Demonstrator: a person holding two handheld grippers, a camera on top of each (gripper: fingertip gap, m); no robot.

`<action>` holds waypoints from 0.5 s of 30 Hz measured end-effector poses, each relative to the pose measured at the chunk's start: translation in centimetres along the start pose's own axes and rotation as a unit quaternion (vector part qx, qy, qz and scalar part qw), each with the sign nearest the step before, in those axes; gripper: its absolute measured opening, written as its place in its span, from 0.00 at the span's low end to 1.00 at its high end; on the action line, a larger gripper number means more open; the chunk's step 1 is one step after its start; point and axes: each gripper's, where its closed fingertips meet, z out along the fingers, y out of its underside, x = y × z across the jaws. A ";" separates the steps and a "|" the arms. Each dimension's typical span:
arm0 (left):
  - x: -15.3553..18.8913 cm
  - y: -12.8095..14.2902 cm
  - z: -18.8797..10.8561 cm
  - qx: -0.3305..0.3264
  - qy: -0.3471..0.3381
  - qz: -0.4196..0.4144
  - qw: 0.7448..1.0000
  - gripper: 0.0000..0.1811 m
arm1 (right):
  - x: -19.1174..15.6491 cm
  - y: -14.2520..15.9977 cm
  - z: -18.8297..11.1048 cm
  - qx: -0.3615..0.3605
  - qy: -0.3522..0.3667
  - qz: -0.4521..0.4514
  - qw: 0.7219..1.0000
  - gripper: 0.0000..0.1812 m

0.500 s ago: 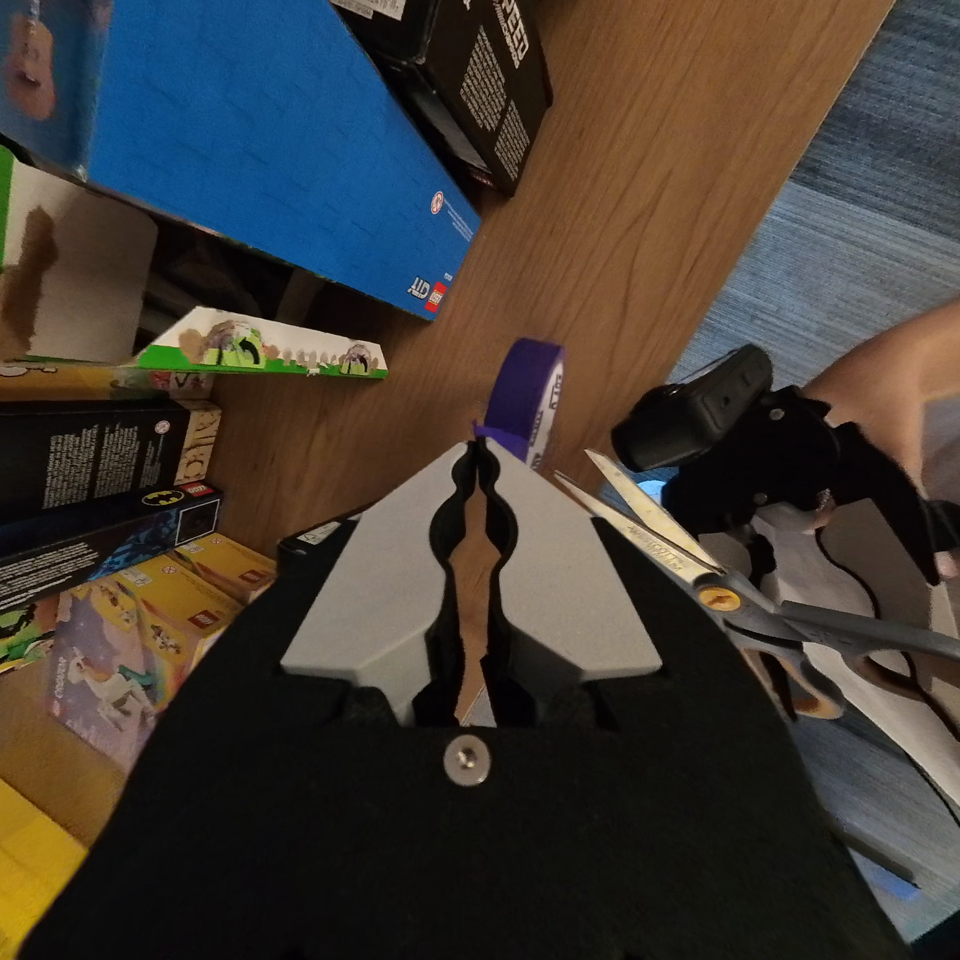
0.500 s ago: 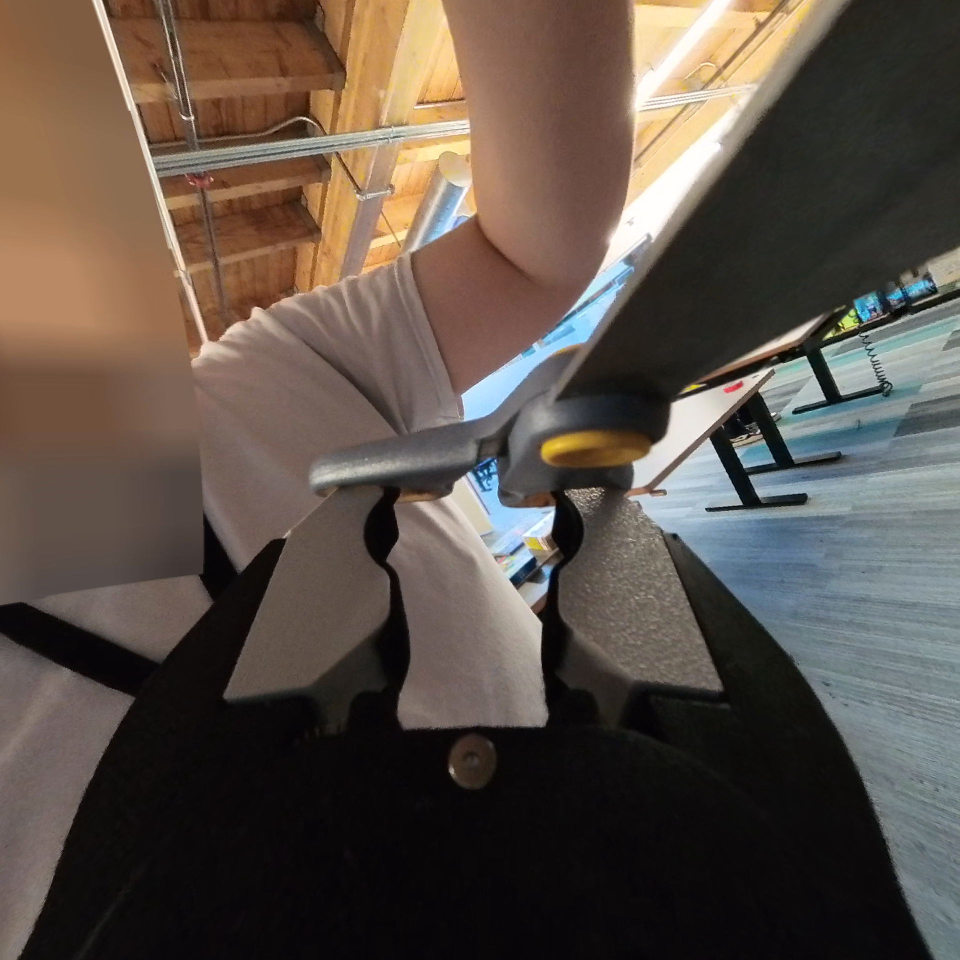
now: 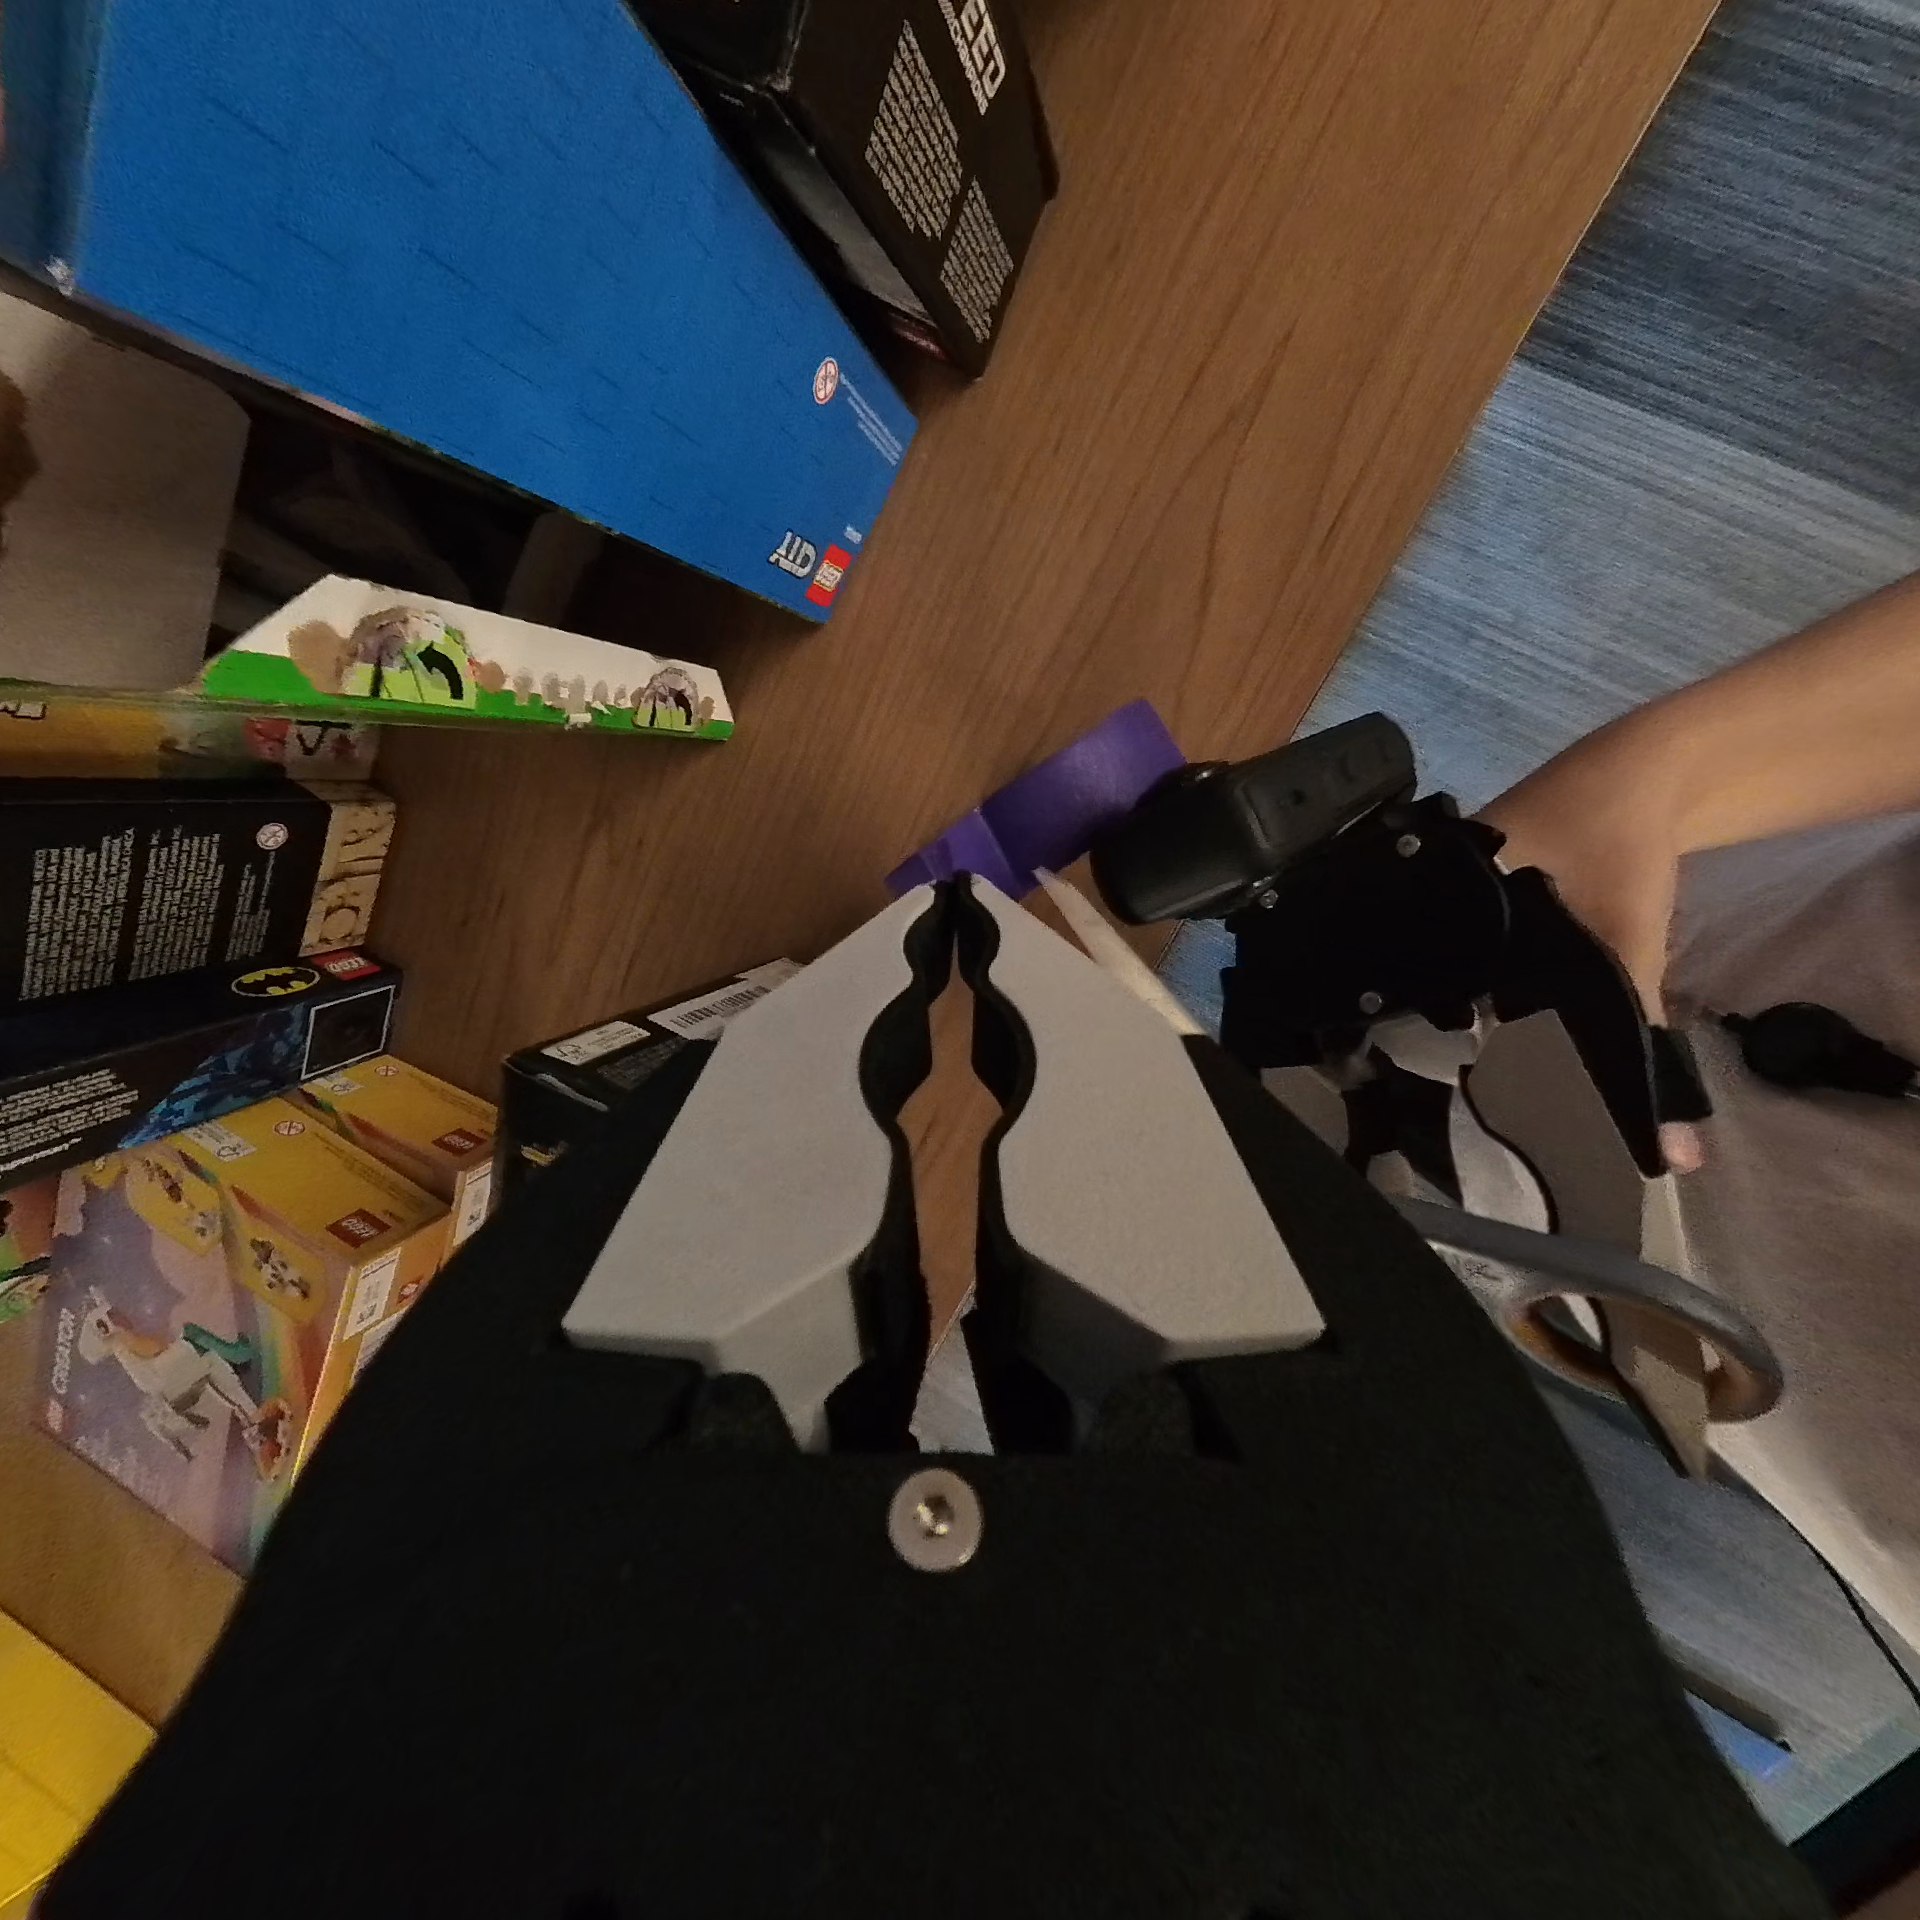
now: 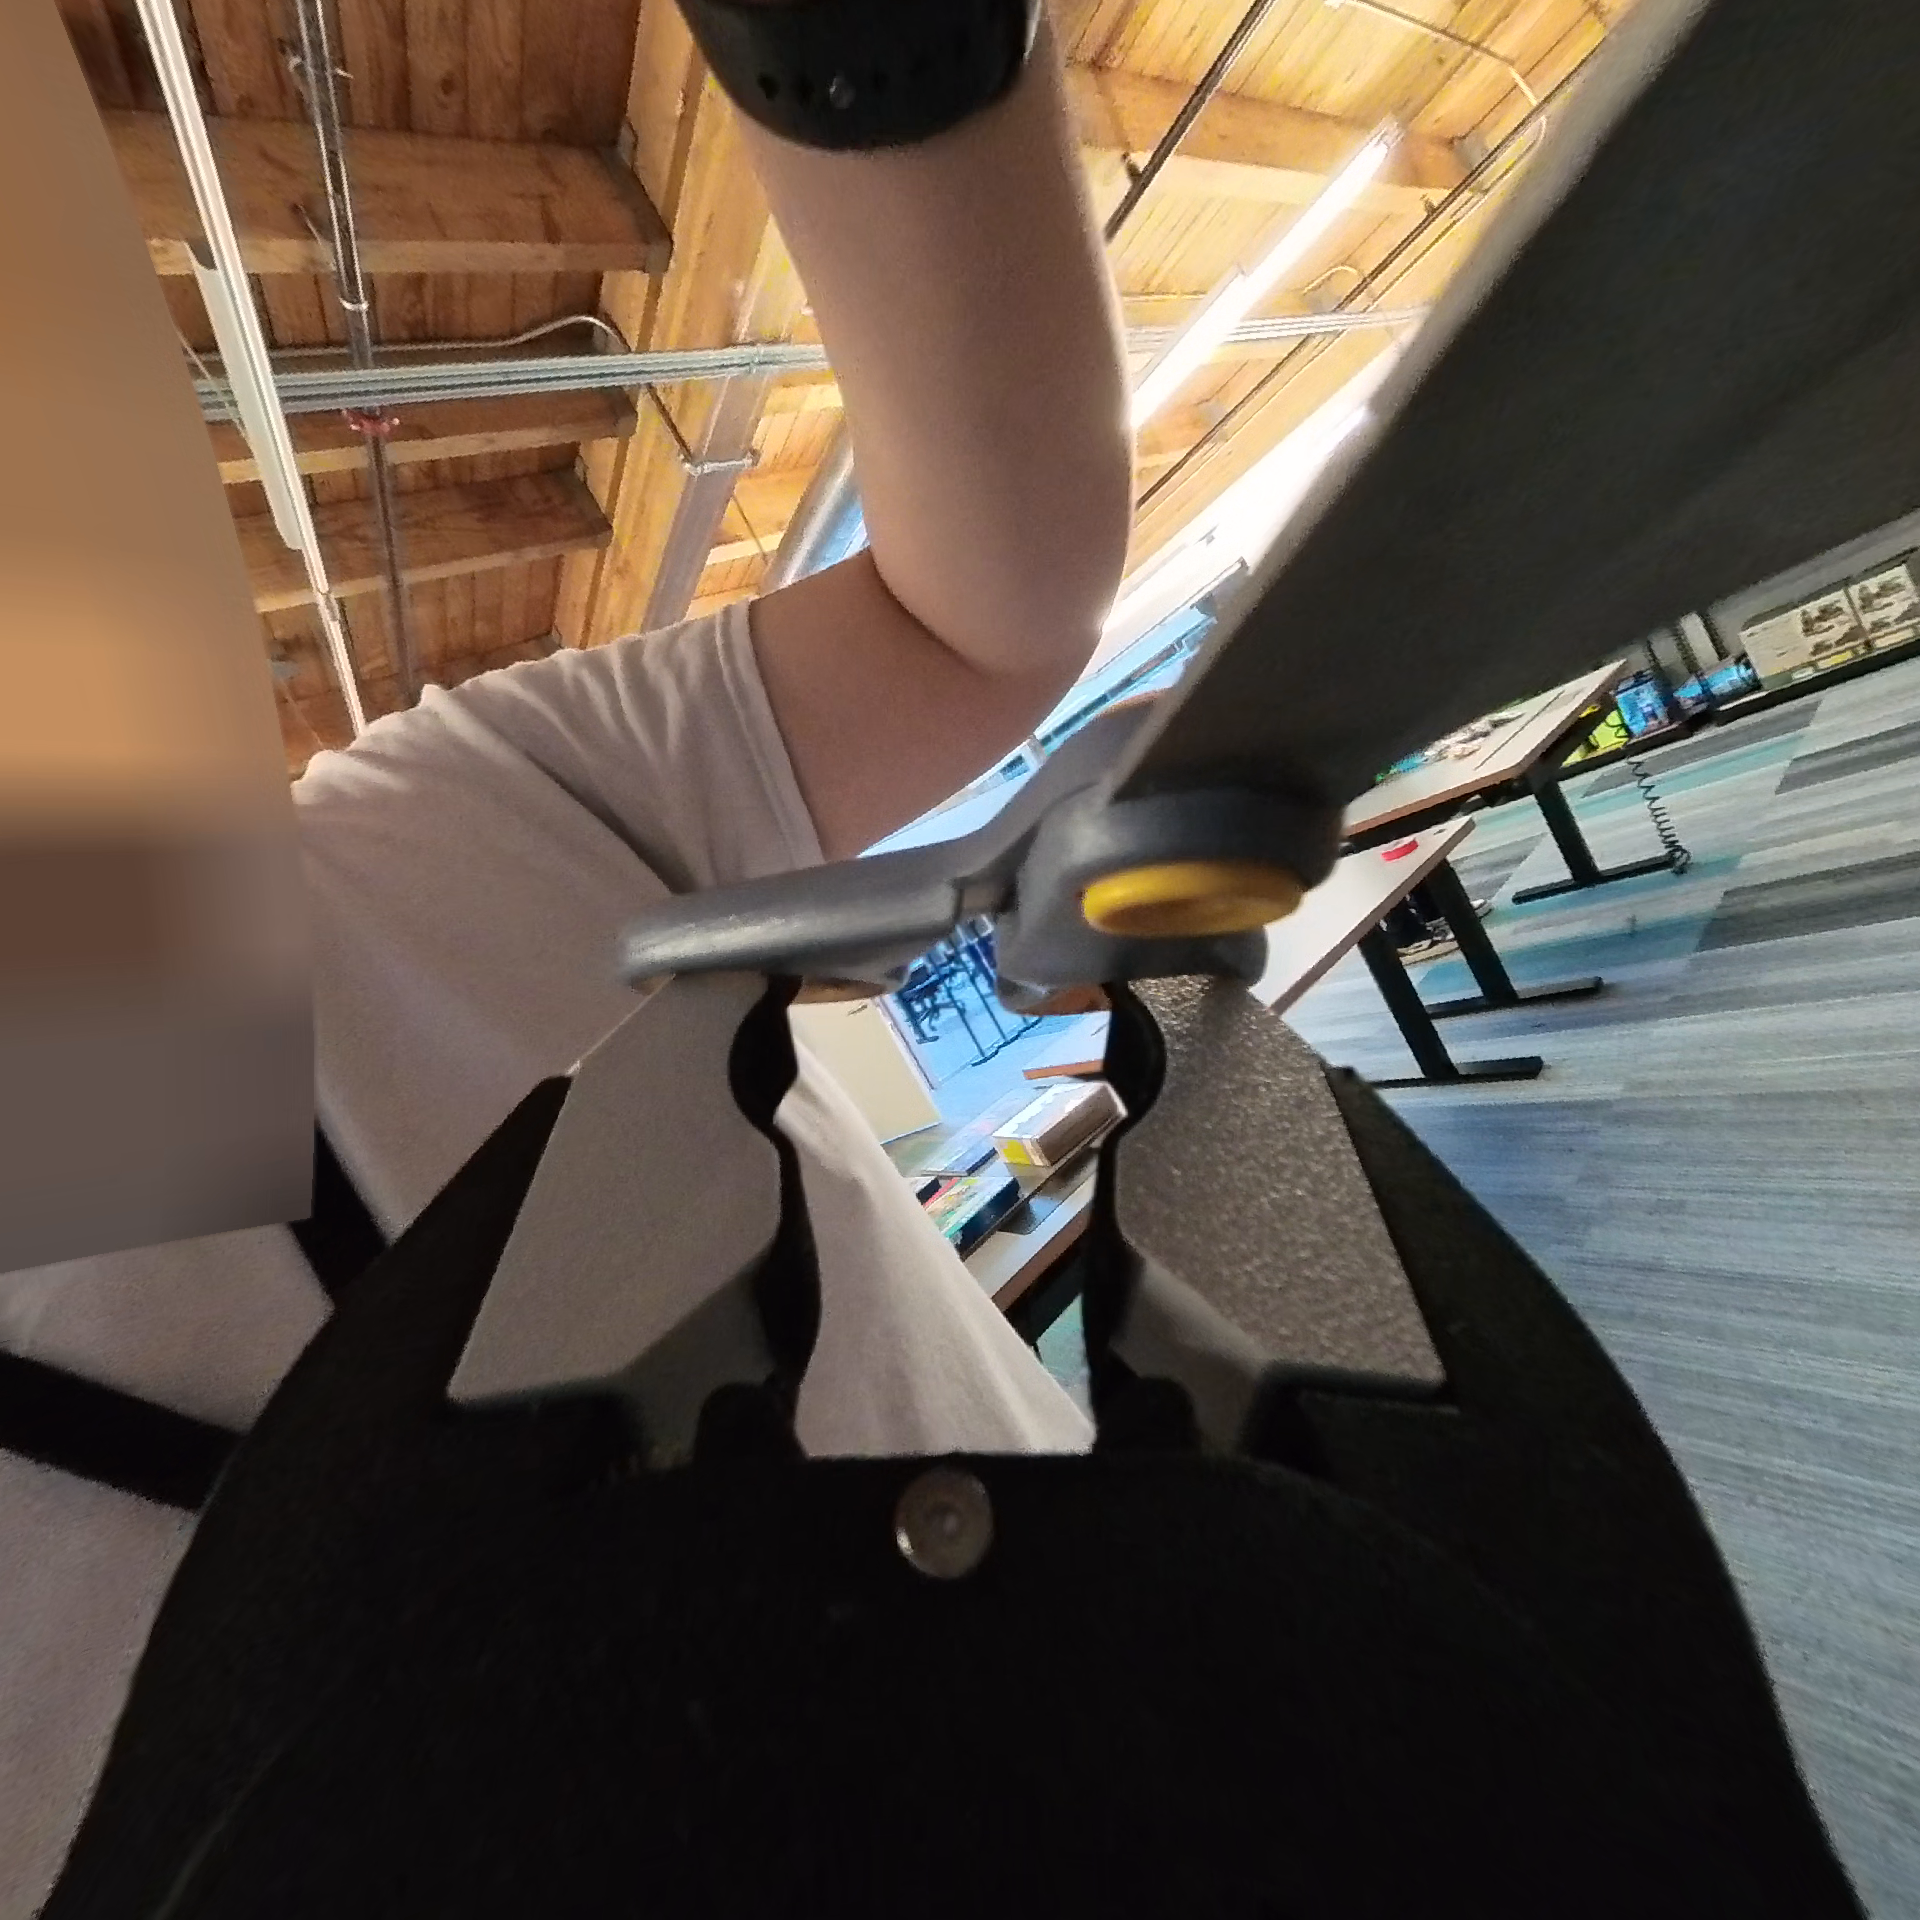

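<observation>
My left gripper [image 3: 958, 896] is shut on the loose end of a purple tape strip that runs to a purple tape roll [image 3: 1081, 795] standing on the wooden table [image 3: 1195, 468]. My right gripper [image 4: 935, 997] is shut on grey scissors [image 4: 821, 914] with a yellow pivot [image 4: 1195, 896], gripping them by the handles. In the left wrist view the right gripper's black body [image 3: 1351, 935] sits just right of the tape. One pale scissor blade [image 3: 1107, 956] lies beside the strip at my left fingertips. A grey handle loop [image 3: 1621, 1320] shows lower right.
A large blue box [image 3: 416, 260], black boxes [image 3: 914, 156] and several yellow toy boxes [image 3: 312, 1195] crowd the table's left side. Another black box [image 3: 623, 1049] lies by my left gripper. Blue-grey carpet [image 3: 1714, 364] lies beyond the table edge. A person's arm [image 3: 1714, 748] reaches in. My hands' fingertips stand some 20 cm from each other.
The right gripper with the scissors has moved in toward the tape and now hides part of the roll. Two spread blades showed before, only one shows now. My left gripper stays shut on the tape end.
</observation>
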 end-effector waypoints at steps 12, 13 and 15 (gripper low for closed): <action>0.3 0.8 -0.2 -0.004 -0.011 0.012 1.000 0.00 | 0.2 -1.3 -0.1 0.014 -0.005 -0.001 1.000 0.31; 0.3 0.9 -0.2 -0.003 -0.012 0.012 1.000 0.00 | 0.2 -1.3 -0.1 0.012 -0.006 0.000 1.000 0.30; 0.3 1.1 -0.2 -0.001 -0.013 0.010 1.000 0.00 | 0.3 -1.3 -0.1 0.010 -0.007 0.004 1.000 0.30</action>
